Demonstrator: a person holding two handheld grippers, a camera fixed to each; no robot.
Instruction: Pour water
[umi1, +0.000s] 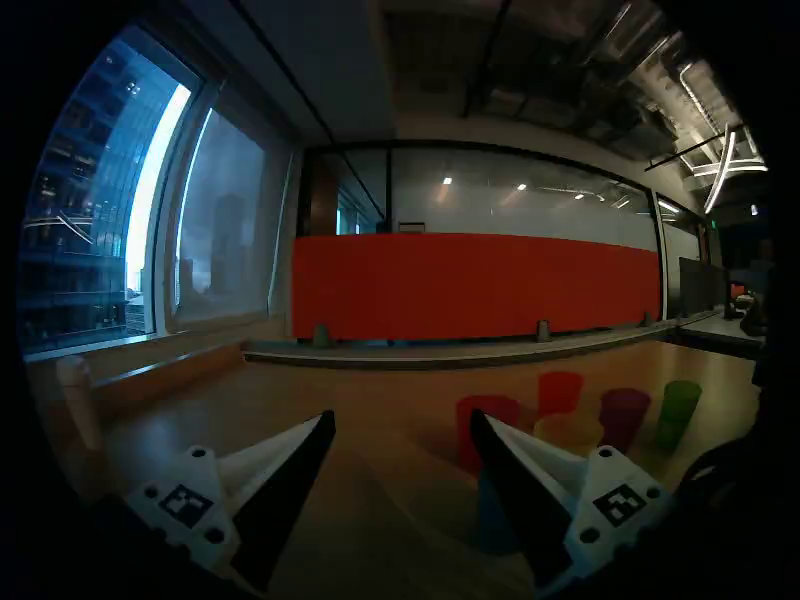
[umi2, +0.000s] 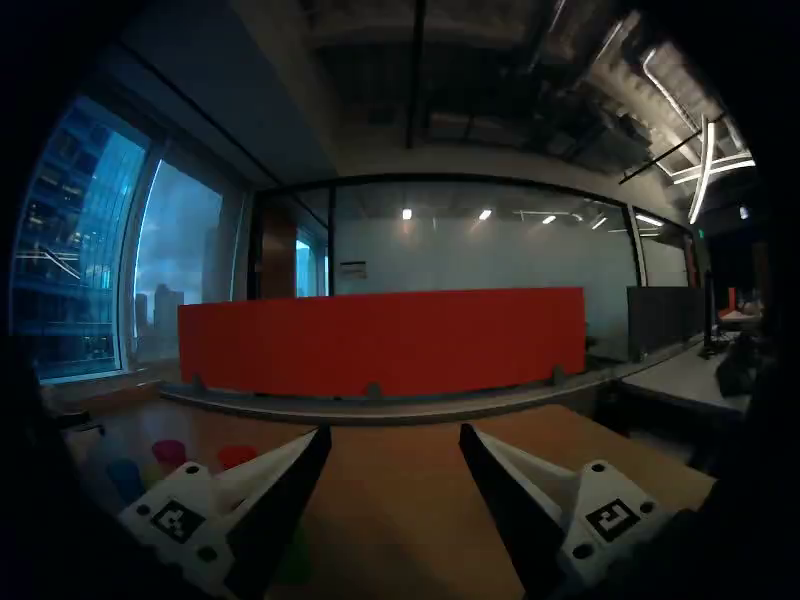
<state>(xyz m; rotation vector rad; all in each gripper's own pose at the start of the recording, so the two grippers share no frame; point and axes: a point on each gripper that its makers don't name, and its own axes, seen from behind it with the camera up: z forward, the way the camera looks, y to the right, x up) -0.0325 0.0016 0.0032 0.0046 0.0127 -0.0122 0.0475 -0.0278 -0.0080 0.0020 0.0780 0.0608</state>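
Cups (umi1: 622, 420) in several colours stand clustered on a wooden table (umi1: 400, 395), ahead of the left gripper's (umi1: 400, 420) right finger and off to its right. A red cup (umi1: 490, 412) is nearest, its lower part hidden behind that fingertip. Beyond it, further right, stand a second red cup (umi1: 560, 388), a yellow cup (umi1: 568, 432), a purple cup (umi1: 626, 405) and a green cup (umi1: 680, 405). The jaws stand wide apart and hold nothing. In the right gripper view, the right gripper (umi2: 394, 432) is likewise spread wide and empty. A pink cup (umi2: 168, 452) and a blue cup (umi2: 125, 478) sit outside its left finger. A red partition (umi2: 380, 340) runs along the table's far edge.
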